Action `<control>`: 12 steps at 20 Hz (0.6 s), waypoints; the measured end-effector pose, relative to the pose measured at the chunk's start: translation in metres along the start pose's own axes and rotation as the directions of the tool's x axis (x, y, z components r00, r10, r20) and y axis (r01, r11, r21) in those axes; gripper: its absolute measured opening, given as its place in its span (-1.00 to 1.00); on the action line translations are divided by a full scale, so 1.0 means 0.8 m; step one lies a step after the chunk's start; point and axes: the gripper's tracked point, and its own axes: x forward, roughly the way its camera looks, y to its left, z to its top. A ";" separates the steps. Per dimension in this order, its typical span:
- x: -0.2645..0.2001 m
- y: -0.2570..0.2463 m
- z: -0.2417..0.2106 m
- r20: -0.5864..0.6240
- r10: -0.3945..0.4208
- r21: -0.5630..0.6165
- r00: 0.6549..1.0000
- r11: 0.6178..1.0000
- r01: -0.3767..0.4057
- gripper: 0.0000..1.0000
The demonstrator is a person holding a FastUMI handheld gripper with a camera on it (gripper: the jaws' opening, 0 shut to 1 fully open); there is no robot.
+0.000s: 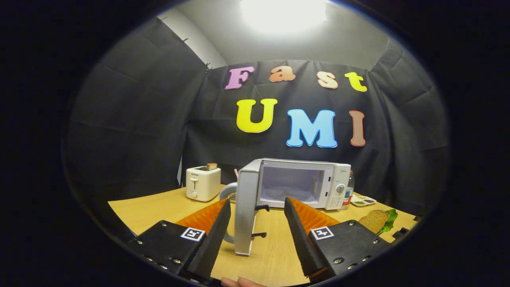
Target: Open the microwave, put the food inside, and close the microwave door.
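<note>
A white microwave (303, 183) stands on the wooden table (159, 207) beyond my fingers. Its door (245, 211) is swung fully open toward me, edge-on, reaching in between the fingers. The cavity looks empty and lit. My gripper (257, 205) is open, with the door's edge in the gap and neither finger pressing on it. The food, a slice of brown bread (373, 220) with a green leaf (388, 220), lies on the table to the right of the right finger (297, 223).
A white toaster (202, 183) with a slice in it stands left of the microwave. A bottle (349, 187) and a small plate of bits (362, 200) sit at the microwave's right side. A fingertip (241, 282) shows below the fingers.
</note>
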 end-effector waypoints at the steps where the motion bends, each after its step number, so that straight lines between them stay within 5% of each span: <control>1: -0.003 -0.021 -0.002 0.003 -0.020 -0.013 1.000 1.000 0.021 0.63; 12: -0.040 -0.243 -0.046 0.004 -0.300 0.025 0.954 0.954 0.299 0.63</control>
